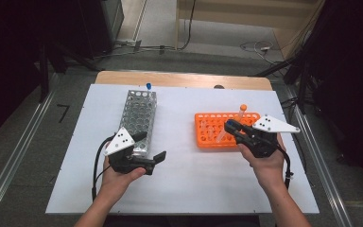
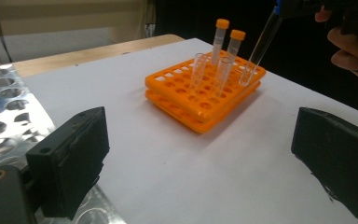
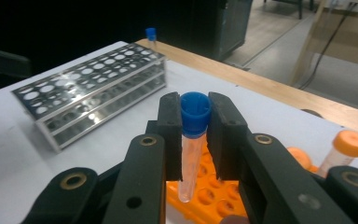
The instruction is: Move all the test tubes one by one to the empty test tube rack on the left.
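We see a perforated, shiny metal tube rack (image 1: 139,118) lying lengthwise on the left part of a white tabletop sheet (image 1: 184,184), with a small blue-capped tube (image 1: 148,86) standing at its far end. The white sheet rests on a light wooden table (image 1: 179,79), whose far edge shows as a tan strip. Beyond it we see a grey floor (image 1: 170,59) with black cables (image 1: 146,48) trailing across, and metal rails (image 1: 14,161) flanking the table.

A white board (image 1: 184,189) covers a wooden table (image 1: 179,78) standing on grey carpet (image 1: 23,203). Ahead of the grippers, the floor carries trailing cables (image 1: 257,46) and a pale wooden unit (image 1: 246,12) — dark cabinets (image 1: 82,23) to the left. Metal rails (image 1: 14,156) flank both sides.
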`<state>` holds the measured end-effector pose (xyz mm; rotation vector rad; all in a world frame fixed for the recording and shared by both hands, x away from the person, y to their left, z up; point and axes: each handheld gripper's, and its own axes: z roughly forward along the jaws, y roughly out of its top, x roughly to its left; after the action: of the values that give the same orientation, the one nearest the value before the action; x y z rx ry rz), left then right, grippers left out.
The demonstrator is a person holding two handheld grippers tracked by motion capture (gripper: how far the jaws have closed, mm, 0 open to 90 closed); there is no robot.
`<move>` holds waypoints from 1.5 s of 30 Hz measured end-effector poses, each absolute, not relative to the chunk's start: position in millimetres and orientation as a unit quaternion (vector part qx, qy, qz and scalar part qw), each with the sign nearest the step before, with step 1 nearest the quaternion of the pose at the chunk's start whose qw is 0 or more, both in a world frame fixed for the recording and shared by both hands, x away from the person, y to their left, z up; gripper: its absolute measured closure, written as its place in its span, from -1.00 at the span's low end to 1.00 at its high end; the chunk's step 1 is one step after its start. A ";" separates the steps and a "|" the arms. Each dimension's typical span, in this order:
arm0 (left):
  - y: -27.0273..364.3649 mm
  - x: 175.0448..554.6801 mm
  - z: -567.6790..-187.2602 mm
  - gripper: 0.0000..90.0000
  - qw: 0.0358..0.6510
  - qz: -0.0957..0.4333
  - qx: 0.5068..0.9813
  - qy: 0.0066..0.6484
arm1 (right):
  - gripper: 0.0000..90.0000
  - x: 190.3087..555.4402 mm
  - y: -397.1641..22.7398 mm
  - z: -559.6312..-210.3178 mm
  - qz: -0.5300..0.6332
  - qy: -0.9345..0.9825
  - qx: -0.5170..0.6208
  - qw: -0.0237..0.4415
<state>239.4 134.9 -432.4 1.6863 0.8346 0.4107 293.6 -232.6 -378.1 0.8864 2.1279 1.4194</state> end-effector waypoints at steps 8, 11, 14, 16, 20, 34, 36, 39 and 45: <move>114.1 237.5 -435.9 -0.74 0.573 0.152 0.737 0.323 | 0.65 272.6 -222.6 -377.0 0.525 0.779 0.290 0.182; 105.9 236.3 -438.0 -0.69 0.575 0.142 0.743 0.311 | 0.65 266.7 -216.8 -375.9 0.530 0.784 0.276 0.170; 97.8 234.9 -440.9 -0.63 0.575 0.132 0.750 0.300 | 0.65 261.4 -211.6 -374.5 0.535 0.786 0.266 0.157; 92.5 233.8 -442.8 -0.61 0.576 0.125 0.752 0.294 | 0.65 259.9 -209.8 -374.4 0.536 0.787 0.261 0.155; 83.1 232.2 -445.0 -0.53 0.577 0.115 0.758 0.281 | 0.65 255.0 -201.7 -375.0 0.537 0.793 0.248 0.143; 65.2 232.8 -439.6 -0.02 0.587 0.115 0.760 0.253 | 0.65 246.3 -165.3 -386.7 0.530 0.813 0.219 0.106; 62.9 232.5 -438.8 0.03 0.587 0.120 0.760 0.252 | 0.65 244.8 -161.5 -387.5 0.531 0.814 0.214 0.101; 61.0 231.7 -438.0 0.17 0.586 0.128 0.760 0.248 | 0.65 242.8 -157.5 -388.3 0.530 0.816 0.211 0.098; 63.1 230.7 -436.9 0.47 0.592 0.132 0.756 0.246 | 0.65 242.5 -156.5 -390.0 0.529 0.816 0.212 0.096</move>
<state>230.7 63.1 -436.9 1.7588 0.5719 0.3062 242.5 -156.5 -390.0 0.6291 2.4174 1.5689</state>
